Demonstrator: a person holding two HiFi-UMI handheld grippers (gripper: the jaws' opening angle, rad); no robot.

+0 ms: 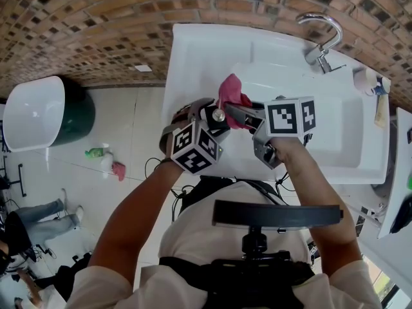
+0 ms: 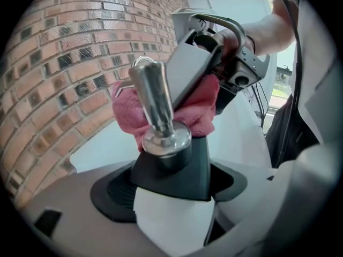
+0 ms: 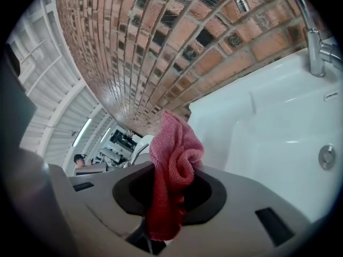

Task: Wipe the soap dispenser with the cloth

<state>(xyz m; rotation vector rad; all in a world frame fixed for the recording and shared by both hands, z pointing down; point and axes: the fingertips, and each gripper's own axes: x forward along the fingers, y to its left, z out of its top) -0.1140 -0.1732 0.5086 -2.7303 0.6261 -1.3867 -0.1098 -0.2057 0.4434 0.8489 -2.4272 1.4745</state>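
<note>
My left gripper (image 1: 207,120) is shut on the soap dispenser (image 2: 172,213), a white bottle with a black collar and a chrome pump (image 2: 154,103), held upright above the sink's near rim. The pink cloth (image 1: 232,95) is bunched in my right gripper (image 1: 243,115), which is shut on it. In the left gripper view the cloth (image 2: 199,111) presses against the back of the pump, with the right gripper (image 2: 217,47) just behind it. From the right gripper view the cloth (image 3: 172,167) hangs out of the jaws and the pump's spout (image 3: 136,153) peeks past its left side.
A white sink (image 1: 193,63) with a chrome faucet (image 1: 322,40) lies below against a brick wall. A dark green bin with a white lid (image 1: 38,111) stands on the floor at left, near small items (image 1: 106,159). A person's legs (image 1: 38,214) show lower left.
</note>
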